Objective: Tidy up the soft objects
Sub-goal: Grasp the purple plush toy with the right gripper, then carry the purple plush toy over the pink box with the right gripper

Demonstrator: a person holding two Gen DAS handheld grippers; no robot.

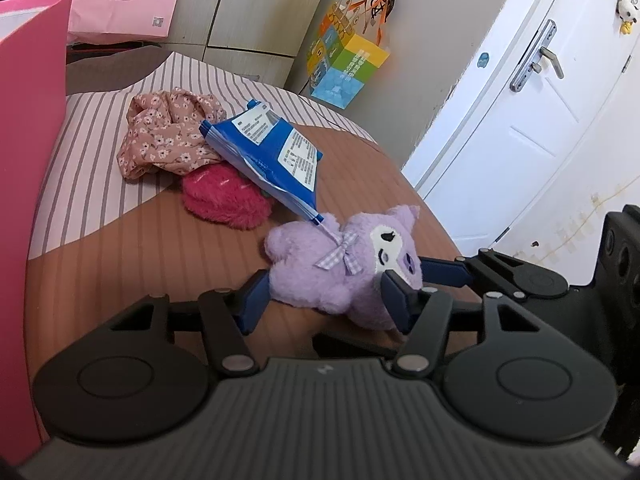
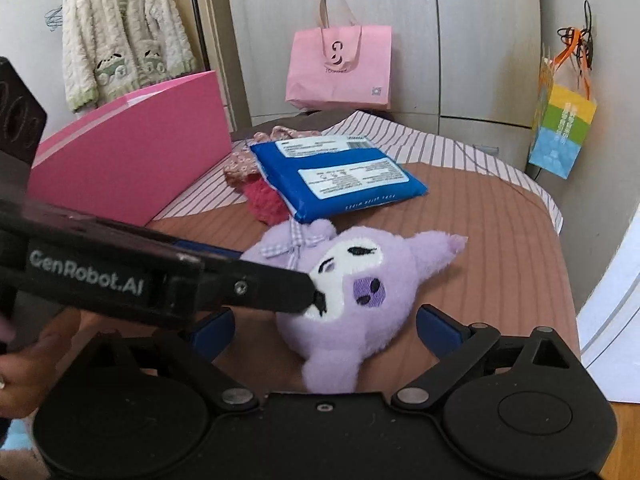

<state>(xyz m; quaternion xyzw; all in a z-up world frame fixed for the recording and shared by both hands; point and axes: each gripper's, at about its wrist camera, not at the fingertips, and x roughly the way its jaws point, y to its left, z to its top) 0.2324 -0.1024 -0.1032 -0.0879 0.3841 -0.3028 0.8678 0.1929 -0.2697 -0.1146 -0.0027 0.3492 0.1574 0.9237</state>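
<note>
I have the purple plush toy (image 1: 344,268) between both pairs of jaws. It lies on the brown-striped bedspread (image 1: 132,264), face up, near the bed's edge. My left gripper (image 1: 326,300) stands half-narrowed around its body: the blue pads sit right against the fur on either side, but I cannot tell whether they press yet. My right gripper (image 2: 324,330) stands wide, its fingers well clear of the toy's head on both sides, nothing held. In the right wrist view my left gripper crosses in front of me, one fingertip at the toy's white face.

I judge this to be the pick-up of the first soft thing. The next move calls for my left jaws to close firmly on the plush, then lift it toward the pink box (image 2: 132,160) at the left, which I take to be the place for it. The right jaws should stay out of the way or support the head.

Just beyond lies a blue pack of wet wipes (image 2: 340,176), its corner touching the toy's bow, propped over a red fluffy thing (image 1: 224,196) and a floral cloth (image 1: 164,136). Lifting carelessly may drag the pack along.
</note>
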